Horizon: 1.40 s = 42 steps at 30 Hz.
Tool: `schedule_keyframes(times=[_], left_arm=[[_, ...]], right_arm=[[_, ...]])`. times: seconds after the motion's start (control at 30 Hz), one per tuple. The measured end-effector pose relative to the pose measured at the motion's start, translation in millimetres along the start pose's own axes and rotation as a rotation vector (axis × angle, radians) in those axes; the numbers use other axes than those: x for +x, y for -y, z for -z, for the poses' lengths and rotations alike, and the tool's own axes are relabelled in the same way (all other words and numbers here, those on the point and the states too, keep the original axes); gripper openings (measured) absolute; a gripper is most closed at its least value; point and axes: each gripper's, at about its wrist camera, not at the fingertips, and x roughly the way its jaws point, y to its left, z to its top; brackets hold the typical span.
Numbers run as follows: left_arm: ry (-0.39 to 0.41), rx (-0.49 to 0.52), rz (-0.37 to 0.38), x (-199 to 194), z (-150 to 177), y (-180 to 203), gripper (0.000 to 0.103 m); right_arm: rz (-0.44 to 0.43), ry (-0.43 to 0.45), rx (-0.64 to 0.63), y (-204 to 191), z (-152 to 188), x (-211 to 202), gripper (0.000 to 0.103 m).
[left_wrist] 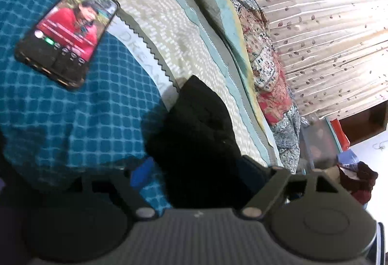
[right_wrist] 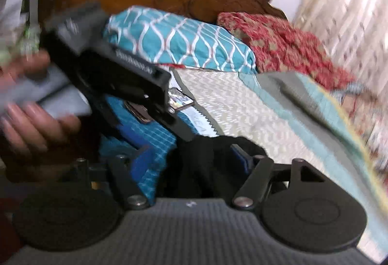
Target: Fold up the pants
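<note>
Both my grippers bunched in the black pants (left_wrist: 198,143): left gripper (left_wrist: 194,168) and right gripper (right_wrist: 201,163), fingers spread around cloth; true clamp unclear. Phone (left_wrist: 65,34) lies beyond the pants.

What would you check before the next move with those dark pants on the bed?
1. Left gripper has the black fabric pants between its fingers: ok, though how firm the grip is cannot be told.
2. Right gripper has the pants between its fingers: ok.
3. Black smartphone with lit screen lies apart from the pants on the teal checked bedsheet: ok.
4. Pants lying flat for a fold: not ok, they are bunched.
5. Both views sharp: not ok, the right wrist view is blurred.
</note>
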Motion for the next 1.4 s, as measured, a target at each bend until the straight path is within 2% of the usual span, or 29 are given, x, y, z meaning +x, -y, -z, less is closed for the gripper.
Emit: schedule_keyframes(times=[0.07, 0.13, 0.17, 0.2, 0.3, 0.33, 0.37, 0.4, 0.43, 0.47, 0.53, 0.67, 0.77, 0.83, 0.87, 0.9, 0.97, 1.03, 1.13, 1.23, 1.3, 1.33, 1.37, 1.4], left_arm=[[-0.005, -0.023, 0.003, 3.2, 0.8, 0.3, 0.091], [-0.017, -0.051, 0.022, 4.5, 0.7, -0.7, 0.097], [-0.022, -0.066, 0.023, 5.7, 0.5, -1.0, 0.102], [-0.029, -0.079, 0.023, 9.4, 0.2, 0.1, 0.103], [-0.057, -0.094, -0.006, 23.0, -0.3, -2.2, 0.101], [-0.061, -0.086, -0.032, 29.2, 0.9, -1.9, 0.094], [-0.061, -0.065, -0.043, 33.8, 1.7, -0.3, 0.08], [-0.065, -0.035, -0.062, 38.0, 2.8, 2.5, 0.07], [-0.073, -0.005, -0.099, 43.7, 4.1, 6.1, 0.053], [-0.066, 0.037, -0.159, 49.2, 6.0, 10.9, 0.044], [-0.05, 0.104, -0.211, 54.7, 9.1, 18.5, 0.037], [-0.028, 0.094, -0.259, 54.6, 10.7, 25.9, 0.033], [-0.043, 0.135, -0.288, 38.5, 12.6, 38.2, 0.036], [-0.029, 0.227, -0.274, 13.9, 13.3, 56.5, 0.036], [0.006, 0.297, -0.262, -1.2, 12.8, 68.1, 0.039], [0.048, 0.358, -0.27, -12.6, 9.9, 79.2, 0.043], [0.117, 0.461, -0.311, -19.7, -2.6, 101.0, 0.07], [0.12, 0.565, -0.326, -2.7, -20.0, 120.1, 0.084], [0.042, 0.706, -0.344, 48.8, -40.4, 134.8, 0.097], [-0.094, 0.734, -0.429, 112.1, -54.4, 124.5, 0.095], [-0.189, 0.748, -0.456, 147.3, -48.6, 115.3, 0.064], [-0.207, 0.773, -0.478, 155.2, -41.8, 112.3, 0.043], [-0.173, 0.81, -0.532, 160.3, -33.2, 113.6, 0.036], [-0.133, 0.822, -0.549, 158.6, -28.9, 116.5, 0.029]], right_arm=[[0.001, -0.018, 0.096, 9.2, 11.6, -2.1, 0.058], [-0.008, -0.052, 0.186, 18.1, 16.0, 7.1, 0.035], [-0.018, -0.072, 0.229, 20.3, 18.0, 13.4, 0.03], [-0.046, -0.091, 0.278, 22.5, 18.8, 20.1, 0.023], [-0.136, -0.164, 0.435, 25.1, 26.2, 50.4, 0.021], [-0.149, -0.199, 0.476, 25.3, 29.5, 62.4, 0.022], [-0.154, -0.234, 0.516, 24.4, 34.3, 72.8, 0.022], [-0.156, -0.245, 0.562, 25.2, 38.8, 84.7, 0.022], [-0.162, -0.234, 0.588, 25.5, 40.9, 90.2, 0.021], [-0.162, -0.231, 0.596, 25.5, 40.0, 94.6, 0.021], [-0.159, -0.233, 0.605, 23.4, 35.2, 100.4, 0.022], [-0.178, -0.195, 0.631, 29.8, 25.8, 98.2, 0.024], [-0.152, -0.119, 0.696, 50.1, 31.4, 71.8, 0.026], [-0.079, -0.078, 0.717, 61.9, 45.8, 42.7, 0.034], [-0.028, -0.06, 0.732, 67.6, 56.2, 26.0, 0.035], [0.024, -0.047, 0.757, 73.0, 70.0, 7.8, 0.036], [0.098, -0.036, 0.854, 81.4, 99.7, -20.3, 0.036], [0.147, -0.026, 0.995, 87.9, 130.2, -40.0, 0.036], [0.203, -0.034, 1.13, 91.4, 157.1, -47.7, 0.036], [0.236, -0.041, 1.158, 90.3, 161.0, -47.4, 0.035], [0.252, -0.067, 1.161, 87.3, 160.0, -41.5, 0.034], [0.258, -0.08, 1.169, 86.8, 161.4, -38.6, 0.034], [0.259, -0.08, 1.178, 86.9, 162.7, -38.6, 0.034], [0.262, -0.074, 1.189, 88.2, 163.9, -38.6, 0.034]])
